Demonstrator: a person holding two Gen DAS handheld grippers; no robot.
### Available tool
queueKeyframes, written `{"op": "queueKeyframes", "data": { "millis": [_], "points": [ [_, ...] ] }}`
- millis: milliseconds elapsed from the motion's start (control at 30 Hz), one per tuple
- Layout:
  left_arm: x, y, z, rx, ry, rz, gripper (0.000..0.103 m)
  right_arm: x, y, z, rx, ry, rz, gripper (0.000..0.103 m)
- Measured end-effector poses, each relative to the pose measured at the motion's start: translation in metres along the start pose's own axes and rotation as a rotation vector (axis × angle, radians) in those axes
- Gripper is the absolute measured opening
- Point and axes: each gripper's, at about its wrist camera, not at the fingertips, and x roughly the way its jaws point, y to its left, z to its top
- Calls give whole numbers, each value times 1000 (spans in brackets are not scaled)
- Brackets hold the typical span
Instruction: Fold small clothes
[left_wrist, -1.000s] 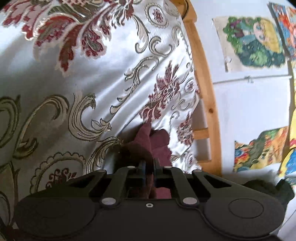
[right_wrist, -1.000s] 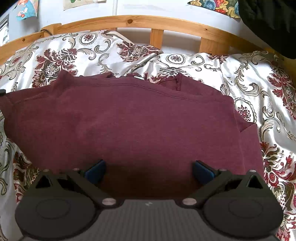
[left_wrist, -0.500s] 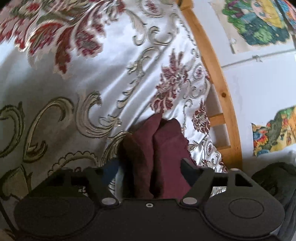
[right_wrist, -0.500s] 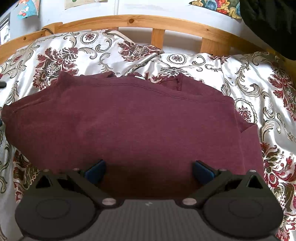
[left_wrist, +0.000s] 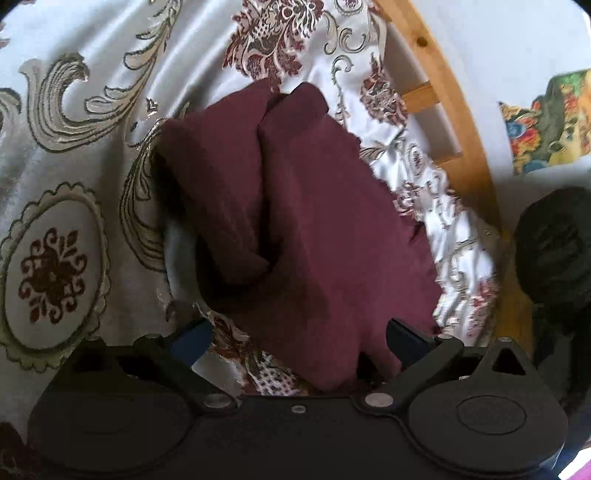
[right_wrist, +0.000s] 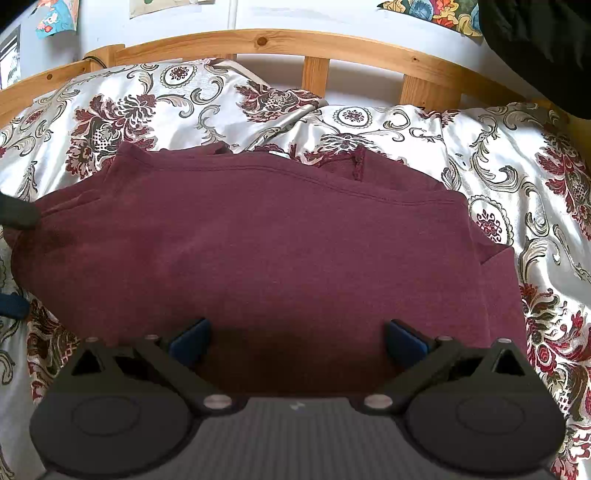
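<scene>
Left gripper (left_wrist: 297, 338) had let go of the maroon garment (right_wrist: 266, 254) a second ago — jaws now wide, corner dropped on the floral bedspread (right_wrist: 517, 155). Right gripper (right_wrist: 297, 339) also spread, empty, over the flat garment — that fold looked placed.

Maroon garment (right_wrist: 280, 236), seemingly folded once, flat on the floral bedspread (right_wrist: 517, 155).

I count one maroon garment (right_wrist: 266, 251) on one floral bedspread (right_wrist: 517, 155). One wooden headboard (right_wrist: 317, 40) with two visible slats. Two grippers: left gripper (left_wrist: 297, 338), right gripper (right_wrist: 297, 338), two blue pads apiece. Three wall pictures in my right view.
</scene>
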Motion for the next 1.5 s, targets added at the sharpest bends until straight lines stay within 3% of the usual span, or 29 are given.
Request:
{"op": "queueKeyframes", "data": {
  "millis": [267,333,433,567,700,800,933,1133,1267,1433,1500],
  "points": [
    [6,8,6,-30,-44,26,96,0,0,-1,0,8,3,103],
    [4,7,6,-19,-52,20,85,1,0,0,1,13,3,103],
    [0,4,4,8,-56,5,77,2,0,1,2,21,4,103],
    [-3,-9,0,112,-88,26,62,3,-1,3,1,34,7,103],
    [0,-18,4,151,-85,89,36,3,-5,8,20,69,24,103],
    [-3,-36,9,215,-76,141,33,2,-10,15,23,106,49,103],
    [-10,-74,9,329,-121,157,27,-6,-25,23,45,115,71,103],
    [-2,-150,-3,556,-165,180,24,-38,-67,32,117,30,92,103],
    [9,-192,-16,657,-163,146,23,-64,-101,33,137,-54,24,103],
    [32,-236,-49,800,-110,101,23,-85,-155,28,196,-135,-182,103],
    [46,-244,-65,853,-73,75,22,-87,-178,24,252,-138,-225,103]
  ]
}}
